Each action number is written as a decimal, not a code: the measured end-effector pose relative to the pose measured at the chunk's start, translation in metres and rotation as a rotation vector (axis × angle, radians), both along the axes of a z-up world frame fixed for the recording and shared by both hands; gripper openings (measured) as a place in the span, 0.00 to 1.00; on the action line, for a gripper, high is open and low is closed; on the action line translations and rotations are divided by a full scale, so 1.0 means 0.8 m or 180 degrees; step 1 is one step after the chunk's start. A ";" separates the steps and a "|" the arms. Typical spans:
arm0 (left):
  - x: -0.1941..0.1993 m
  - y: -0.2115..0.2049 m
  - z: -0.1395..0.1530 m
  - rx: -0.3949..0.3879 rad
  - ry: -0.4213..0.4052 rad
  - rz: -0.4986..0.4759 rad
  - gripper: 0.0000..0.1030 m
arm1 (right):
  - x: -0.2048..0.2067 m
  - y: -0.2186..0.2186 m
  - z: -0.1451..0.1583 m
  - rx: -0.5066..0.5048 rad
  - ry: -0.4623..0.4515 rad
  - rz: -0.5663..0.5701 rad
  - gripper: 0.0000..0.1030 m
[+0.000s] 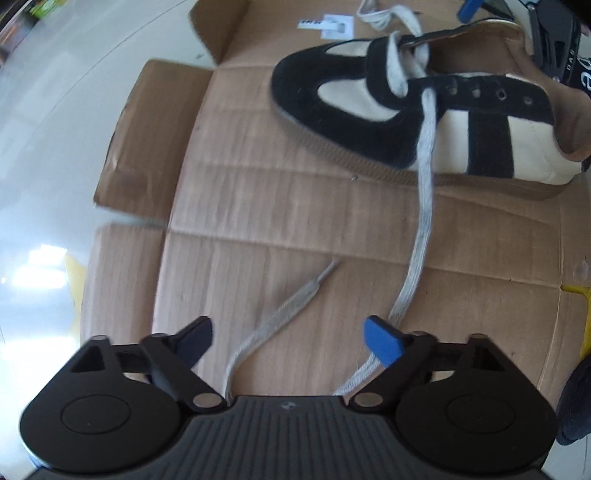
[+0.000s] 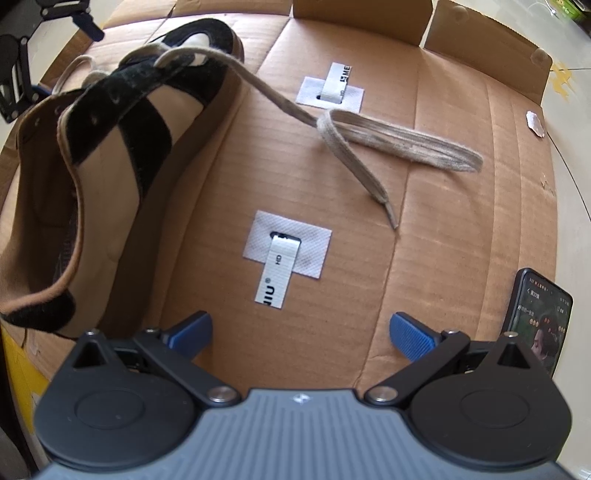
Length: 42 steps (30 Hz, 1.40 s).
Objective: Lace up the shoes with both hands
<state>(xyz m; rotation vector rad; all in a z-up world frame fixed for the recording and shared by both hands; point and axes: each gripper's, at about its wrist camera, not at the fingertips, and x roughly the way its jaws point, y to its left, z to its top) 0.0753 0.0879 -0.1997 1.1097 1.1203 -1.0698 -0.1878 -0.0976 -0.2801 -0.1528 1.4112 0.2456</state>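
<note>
A black and cream shoe (image 1: pixel 424 110) lies on flattened cardboard (image 1: pixel 277 206), toe to the left in the left wrist view. A grey lace (image 1: pixel 424 177) runs from its front eyelets down between the fingers of my left gripper (image 1: pixel 291 338), which is open, and loops back with its tip (image 1: pixel 328 267) on the cardboard. In the right wrist view the shoe (image 2: pixel 110 147) is at the left, and the other lace end (image 2: pixel 388 144) lies folded on the cardboard ahead of my open, empty right gripper (image 2: pixel 301 332).
Two white labels (image 2: pixel 288 251) (image 2: pixel 332 88) are stuck on the cardboard. A phone (image 2: pixel 535 317) with a lit screen lies at the right edge. Cardboard flaps (image 2: pixel 480 33) stand at the far side. Pale floor (image 1: pixel 55 147) surrounds the cardboard.
</note>
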 end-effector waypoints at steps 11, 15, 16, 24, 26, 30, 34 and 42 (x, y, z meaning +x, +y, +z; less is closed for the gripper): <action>0.002 -0.015 -0.001 0.0087 0.0291 -0.0321 0.35 | 0.006 -0.015 -0.003 0.0013 -0.0047 0.0013 1.00; 0.005 -0.019 -0.002 0.0184 0.0294 -0.0272 0.01 | 0.010 -0.022 -0.004 0.0017 -0.0073 0.0013 1.00; 0.006 -0.020 -0.003 0.0214 0.0289 -0.0236 0.01 | 0.012 -0.024 -0.004 0.0018 -0.0078 0.0013 1.00; -0.016 -0.031 -0.002 0.0157 0.0271 0.0130 0.00 | 0.024 -0.040 -0.004 0.0023 -0.0094 0.0017 1.00; -0.022 -0.033 -0.002 0.0113 0.0242 0.0162 0.00 | 0.027 -0.044 -0.004 0.0024 -0.0098 0.0017 1.00; -0.040 -0.036 -0.001 0.0145 0.0104 0.0023 0.00 | 0.034 -0.052 -0.004 0.0023 -0.0105 0.0014 1.00; -0.047 -0.039 0.000 0.0156 0.0073 -0.0028 0.00 | 0.044 -0.061 -0.005 0.0020 -0.0102 0.0010 1.00; -0.047 -0.043 -0.006 0.0043 0.0217 0.0174 0.05 | 0.062 -0.082 -0.004 0.0026 -0.0129 0.0011 1.00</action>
